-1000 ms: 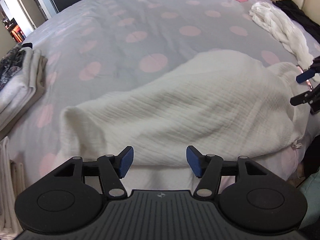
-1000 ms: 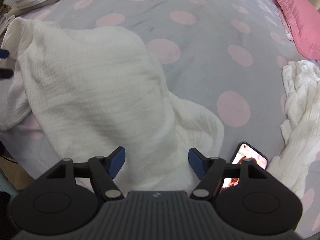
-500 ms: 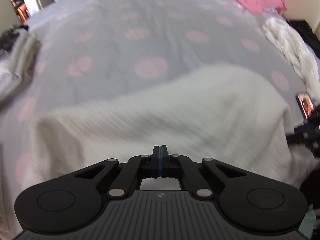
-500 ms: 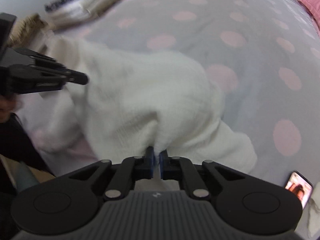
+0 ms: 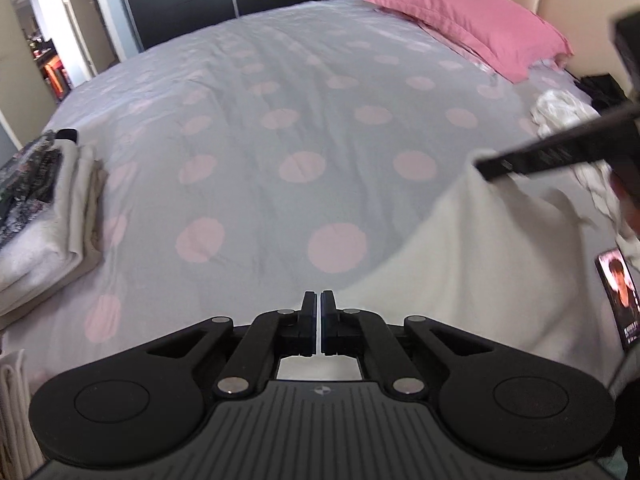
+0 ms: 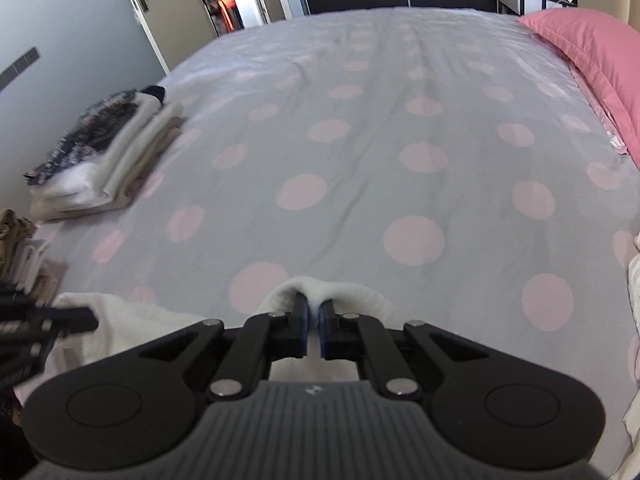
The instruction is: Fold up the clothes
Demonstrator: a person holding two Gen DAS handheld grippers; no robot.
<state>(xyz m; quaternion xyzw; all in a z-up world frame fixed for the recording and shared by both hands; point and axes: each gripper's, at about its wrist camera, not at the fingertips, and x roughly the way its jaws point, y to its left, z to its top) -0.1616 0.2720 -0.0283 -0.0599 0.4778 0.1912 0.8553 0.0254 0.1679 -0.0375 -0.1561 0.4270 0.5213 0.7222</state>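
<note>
A white crinkled garment (image 5: 480,264) hangs stretched between my two grippers above the grey, pink-dotted bed cover (image 5: 304,128). My left gripper (image 5: 319,304) is shut on one edge of it; white cloth shows behind its jaws. At the upper right of the left wrist view, my right gripper (image 5: 486,170) holds up a peak of the cloth. In the right wrist view the right gripper (image 6: 314,312) is shut on a bunched fold of the garment (image 6: 320,286). The left gripper (image 6: 92,320) shows at that view's left edge with the cloth (image 6: 120,320) beside it.
A stack of folded clothes (image 5: 44,224) (image 6: 108,156) sits at the bed's left side. A pink pillow (image 5: 472,28) (image 6: 592,60) lies at the head. Crumpled white clothes (image 5: 568,120), a black garment (image 5: 604,88) and a lit phone (image 5: 616,300) lie at the right.
Both grippers went from open to shut on the white garment's near edge, then rose and moved across the bed, drawing the cloth up off it.
</note>
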